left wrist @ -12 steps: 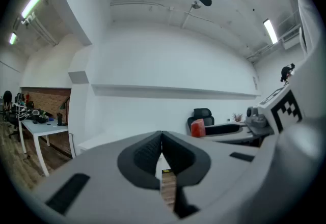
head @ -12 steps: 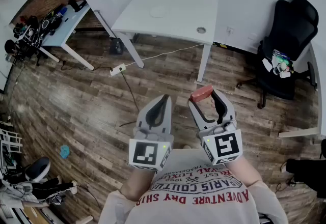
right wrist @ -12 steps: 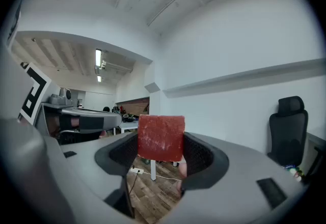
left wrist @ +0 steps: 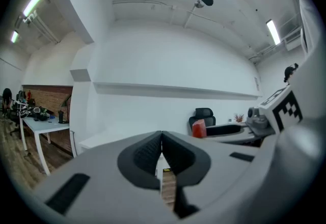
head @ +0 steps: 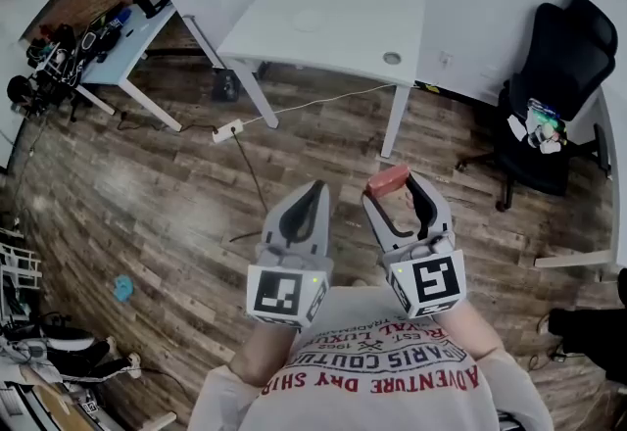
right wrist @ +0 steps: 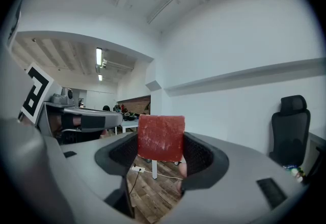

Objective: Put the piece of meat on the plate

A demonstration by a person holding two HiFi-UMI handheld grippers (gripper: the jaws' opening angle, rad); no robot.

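Two grippers out level just ahead of a printed T-shirt, side by side over wood floor. On the left gripper, jaws shut tip to tip, nothing between; on the right gripper, jaws spread wide yet clamped on the piece of meat, a red block pinched by its sides at the tips, in mid-air. Farther out, a power strip with its cable on the boards. Beyond, a white table bearing what seems a plate, too washed out to be sure; off right, a black office chair.
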